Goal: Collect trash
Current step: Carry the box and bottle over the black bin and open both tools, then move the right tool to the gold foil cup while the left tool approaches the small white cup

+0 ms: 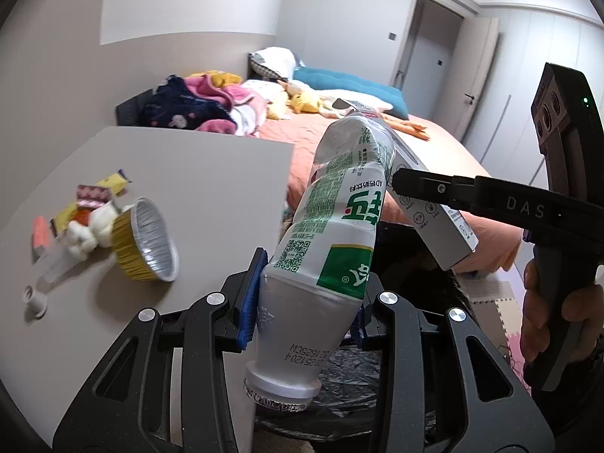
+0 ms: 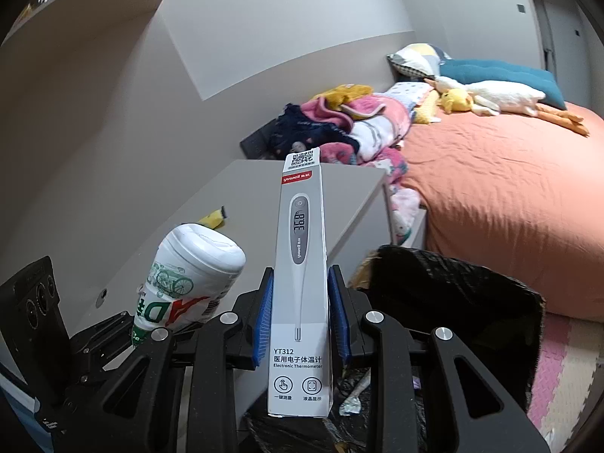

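Note:
In the left wrist view my left gripper (image 1: pixel 305 309) is shut on a crushed white plastic bottle (image 1: pixel 332 234) with a green label, held neck down. The bottle hangs over a black trash bag (image 1: pixel 358 377). My right gripper (image 2: pixel 301 317) is shut on a tall grey thermometer box (image 2: pixel 300 264), its blue pads pressing both sides. This box (image 1: pixel 430 196) also shows at the right of the left wrist view, just behind the bottle. In the right wrist view, the bottle (image 2: pixel 188 275) shows to the left of the box.
On the grey table (image 1: pixel 196 188) lie a gold foil cup (image 1: pixel 147 241), cotton balls (image 1: pixel 90 230), wrappers (image 1: pixel 94 196) and a small white cap (image 1: pixel 34 298). A bag-lined cardboard bin (image 2: pixel 453 294) stands beside the orange bed (image 2: pixel 490 188). A hand (image 1: pixel 551 313) grips the right handle.

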